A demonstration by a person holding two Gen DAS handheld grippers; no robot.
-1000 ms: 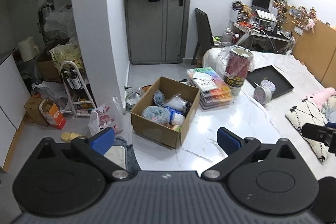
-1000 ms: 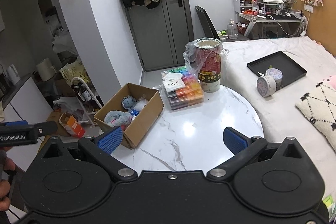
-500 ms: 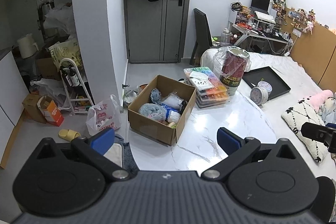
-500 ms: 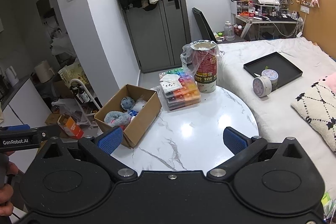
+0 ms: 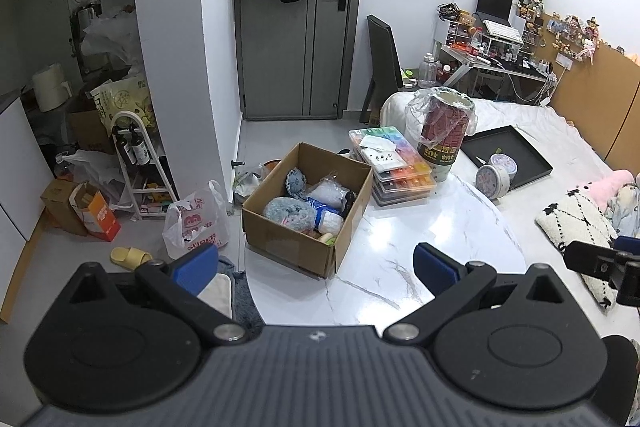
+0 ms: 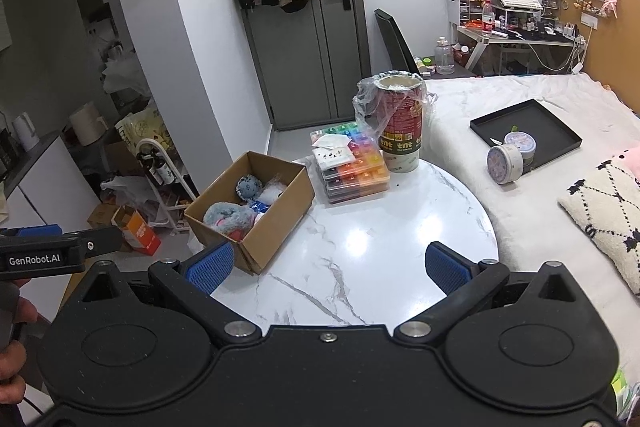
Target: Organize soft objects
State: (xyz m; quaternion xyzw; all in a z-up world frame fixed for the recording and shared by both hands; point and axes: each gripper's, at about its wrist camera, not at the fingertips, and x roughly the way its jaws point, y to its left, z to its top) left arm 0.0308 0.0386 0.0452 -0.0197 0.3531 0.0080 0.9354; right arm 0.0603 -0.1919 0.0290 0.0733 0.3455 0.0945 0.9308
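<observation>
An open cardboard box [image 5: 280, 239] [image 6: 276, 219] stands on the left part of a round white marble table [image 5: 420, 247] [image 6: 380, 239]. It holds several soft things: a fluffy blue-grey plush [image 5: 290, 213] [image 6: 228, 215], a round blue knitted ball [image 5: 296, 181] [image 6: 248, 185] and a white bagged item [image 5: 328, 193]. My left gripper [image 5: 316, 265] is open and empty, held back from the table's near edge. My right gripper [image 6: 328, 265] is open and empty, above the table's near edge.
A stack of colourful bead boxes [image 5: 394, 163] [image 6: 352, 163] and a plastic-wrapped red can [image 5: 442, 135] [image 6: 400, 123] stand at the table's back. A bed on the right carries a black tray [image 6: 528, 135], round tins [image 6: 505, 161] and a patterned cushion [image 6: 608, 211]. Bags and boxes [image 5: 196, 223] clutter the floor on the left.
Both grippers have drawn back and risen a little, so the table and box look smaller and further off. Both stay open and empty. Nothing on the table has moved.
</observation>
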